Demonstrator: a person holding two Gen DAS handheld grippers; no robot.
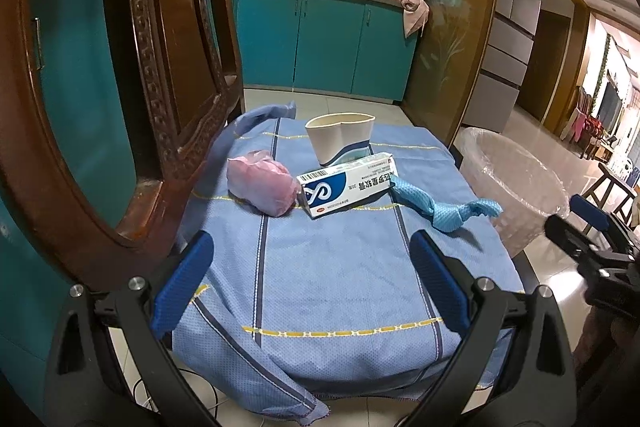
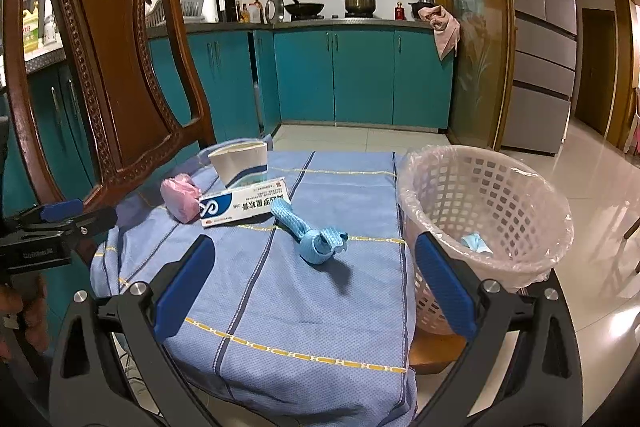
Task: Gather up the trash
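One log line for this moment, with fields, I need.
left gripper: open, empty | right gripper: open, empty | on cloth: box, cup, pink wad, blue rag | bin: one scrap

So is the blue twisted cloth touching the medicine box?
Touching. In the left wrist view, the blue twisted cloth meets the right end of the medicine box, with no gap showing.

We see the left gripper (image 1: 312, 279) and the right gripper (image 2: 316, 283) built alike: black angular frames, silver round screws at the joints, and blue textured pads (image 1: 184, 283) lining each finger.
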